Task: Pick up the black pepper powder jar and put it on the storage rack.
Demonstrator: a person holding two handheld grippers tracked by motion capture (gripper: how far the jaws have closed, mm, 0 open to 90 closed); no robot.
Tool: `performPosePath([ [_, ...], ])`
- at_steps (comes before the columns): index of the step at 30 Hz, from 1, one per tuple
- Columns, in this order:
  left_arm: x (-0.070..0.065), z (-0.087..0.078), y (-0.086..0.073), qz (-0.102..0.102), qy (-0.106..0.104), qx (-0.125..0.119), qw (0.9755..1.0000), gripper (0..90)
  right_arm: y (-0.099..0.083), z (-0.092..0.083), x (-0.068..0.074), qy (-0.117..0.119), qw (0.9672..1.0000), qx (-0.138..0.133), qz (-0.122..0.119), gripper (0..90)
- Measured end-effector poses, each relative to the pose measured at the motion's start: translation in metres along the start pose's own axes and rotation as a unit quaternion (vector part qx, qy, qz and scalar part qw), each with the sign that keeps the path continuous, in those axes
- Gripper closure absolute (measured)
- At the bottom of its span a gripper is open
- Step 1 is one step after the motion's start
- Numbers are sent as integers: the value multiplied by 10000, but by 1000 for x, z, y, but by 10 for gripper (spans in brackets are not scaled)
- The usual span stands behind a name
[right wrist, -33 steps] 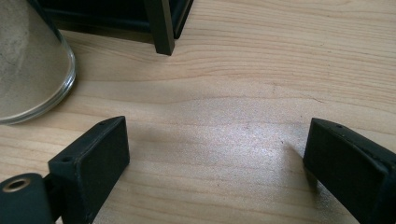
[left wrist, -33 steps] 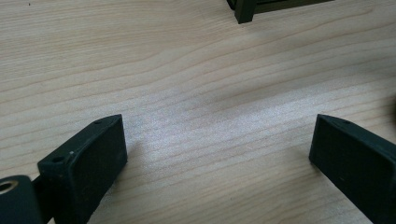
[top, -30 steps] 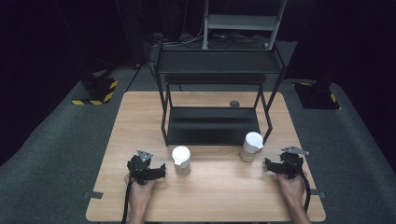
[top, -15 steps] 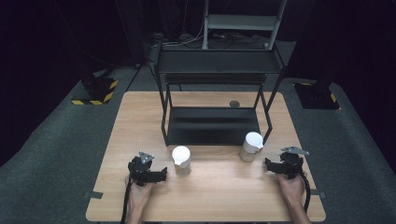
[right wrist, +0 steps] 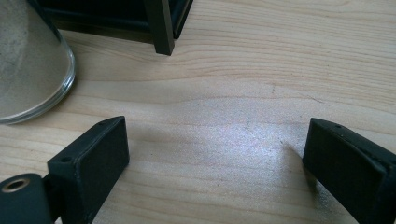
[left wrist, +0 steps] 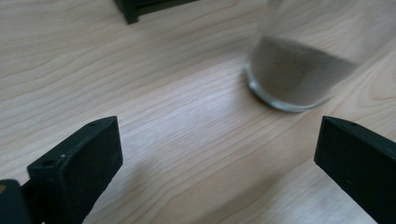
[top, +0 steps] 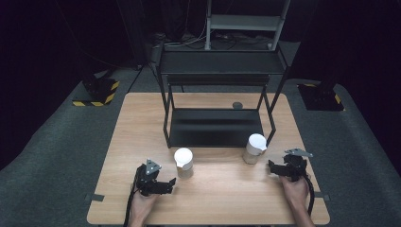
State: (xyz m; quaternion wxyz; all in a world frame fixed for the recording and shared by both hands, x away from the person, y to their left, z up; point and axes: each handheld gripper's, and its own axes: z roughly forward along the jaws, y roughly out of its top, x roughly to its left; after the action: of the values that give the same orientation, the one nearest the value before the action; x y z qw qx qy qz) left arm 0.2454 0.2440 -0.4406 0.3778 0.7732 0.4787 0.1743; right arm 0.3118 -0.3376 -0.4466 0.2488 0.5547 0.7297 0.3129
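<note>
Approach step, nothing gripped yet. Left gripper has just been opening, jaws wide and empty, beside left glass jar, white lid, grey powder inside. Right gripper spread, empty, near right jar. Next: close around a smooth round jar on wood table.

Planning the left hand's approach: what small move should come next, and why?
Probably ease the left tool forward and to its right toward the clear glass jar with the white lid: its jaws stand open and empty, and the jar sits just ahead, off-centre.
</note>
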Motion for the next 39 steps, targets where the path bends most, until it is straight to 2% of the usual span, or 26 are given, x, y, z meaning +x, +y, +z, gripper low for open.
performPosePath([
  [7, -7, 3, 5, 130, -268, -173, 9994, 24, 0, 0, 0, 1, 10000, -2, -2, 66],
  [10, -8, 6, 7, 114, -344, -172, 9992, 29, 0, 0, 0, 1, 10000, -2, -2, 67],
  [15, -14, 14, 12, 201, -434, -170, 9987, 43, 0, 0, 0, 1, 10000, -2, -2, 67],
  [18, -16, 19, 14, 166, -488, -220, 9984, 53, 0, 0, 0, 0, 10000, -3, -1, 68],
  [27, -29, 24, 18, 102, -326, -460, 9984, 114, 0, 0, 0, 1, 10000, -2, 0, 68],
  [29, -31, 24, 18, 151, -255, -512, 9983, 144, 0, 0, 0, 2, 10000, -3, 4, 69],
  [31, -33, 26, 18, 87, -207, -556, 9982, 160, 0, 0, 0, 2, 10000, -2, 4, 69],
  [39, -38, 30, 19, 115, -132, -572, 9982, 219, 0, 0, 0, 2, 10000, -3, 3, 70],
])
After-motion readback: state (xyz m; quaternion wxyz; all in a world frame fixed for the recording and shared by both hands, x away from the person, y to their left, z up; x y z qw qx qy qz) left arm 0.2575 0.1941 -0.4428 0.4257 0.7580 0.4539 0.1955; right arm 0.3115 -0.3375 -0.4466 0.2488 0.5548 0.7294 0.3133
